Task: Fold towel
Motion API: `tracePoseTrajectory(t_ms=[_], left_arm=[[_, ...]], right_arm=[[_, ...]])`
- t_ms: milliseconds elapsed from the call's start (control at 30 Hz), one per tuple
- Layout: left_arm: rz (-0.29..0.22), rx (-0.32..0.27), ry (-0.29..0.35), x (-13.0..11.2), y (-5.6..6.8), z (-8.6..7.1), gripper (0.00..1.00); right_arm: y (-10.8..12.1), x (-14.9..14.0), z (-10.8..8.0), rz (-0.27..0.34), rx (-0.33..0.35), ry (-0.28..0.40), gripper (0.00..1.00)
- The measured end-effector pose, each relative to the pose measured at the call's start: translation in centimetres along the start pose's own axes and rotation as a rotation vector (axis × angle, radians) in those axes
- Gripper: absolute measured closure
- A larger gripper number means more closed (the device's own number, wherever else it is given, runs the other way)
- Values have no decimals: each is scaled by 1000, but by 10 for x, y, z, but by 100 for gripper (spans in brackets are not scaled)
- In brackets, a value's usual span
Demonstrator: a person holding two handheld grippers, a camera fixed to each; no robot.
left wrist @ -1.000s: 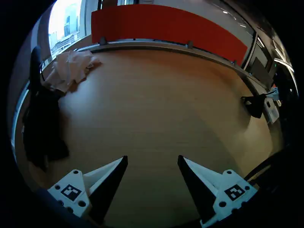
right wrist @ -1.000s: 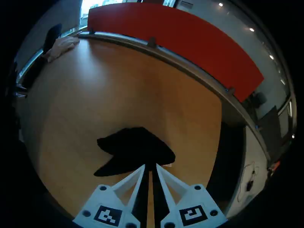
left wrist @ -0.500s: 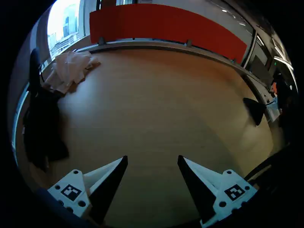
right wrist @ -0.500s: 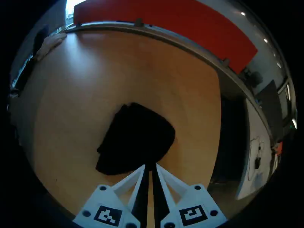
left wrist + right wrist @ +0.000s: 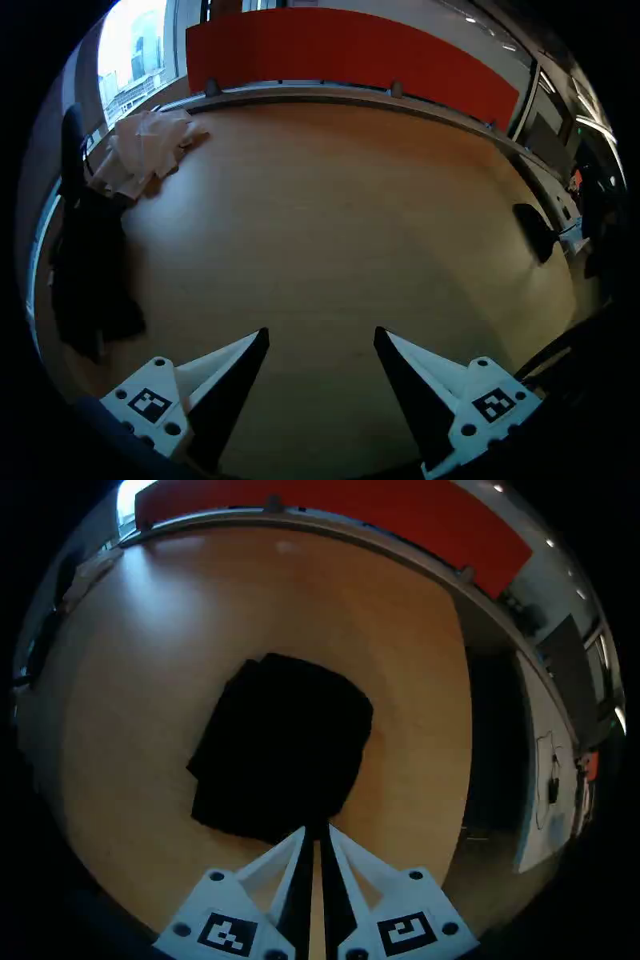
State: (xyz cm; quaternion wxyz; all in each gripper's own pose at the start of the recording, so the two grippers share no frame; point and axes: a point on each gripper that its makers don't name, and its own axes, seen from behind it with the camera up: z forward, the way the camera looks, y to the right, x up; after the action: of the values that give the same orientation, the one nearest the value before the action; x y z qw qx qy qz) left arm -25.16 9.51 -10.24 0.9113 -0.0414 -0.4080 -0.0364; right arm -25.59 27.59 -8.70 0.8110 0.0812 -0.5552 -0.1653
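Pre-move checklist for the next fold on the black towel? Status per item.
1. Right gripper shut on the black towel edge: ok.
2. Left gripper open, holding nothing: ok.
3. Left gripper at the towel: not ok, bare table lies between its fingers.
4. Towel lying flat, no creases: cannot tell, too dark.
5. White cloth heap away from the towel: ok, at the far corner.
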Motion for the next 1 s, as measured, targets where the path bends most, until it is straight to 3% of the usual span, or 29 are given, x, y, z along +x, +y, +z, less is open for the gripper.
tracePoseTrajectory(t_ms=[1000], left_arm=[[11, 13, -11, -7, -1, -3, 2]], right_arm=[[11, -40, 33, 55, -62, -102, 94]])
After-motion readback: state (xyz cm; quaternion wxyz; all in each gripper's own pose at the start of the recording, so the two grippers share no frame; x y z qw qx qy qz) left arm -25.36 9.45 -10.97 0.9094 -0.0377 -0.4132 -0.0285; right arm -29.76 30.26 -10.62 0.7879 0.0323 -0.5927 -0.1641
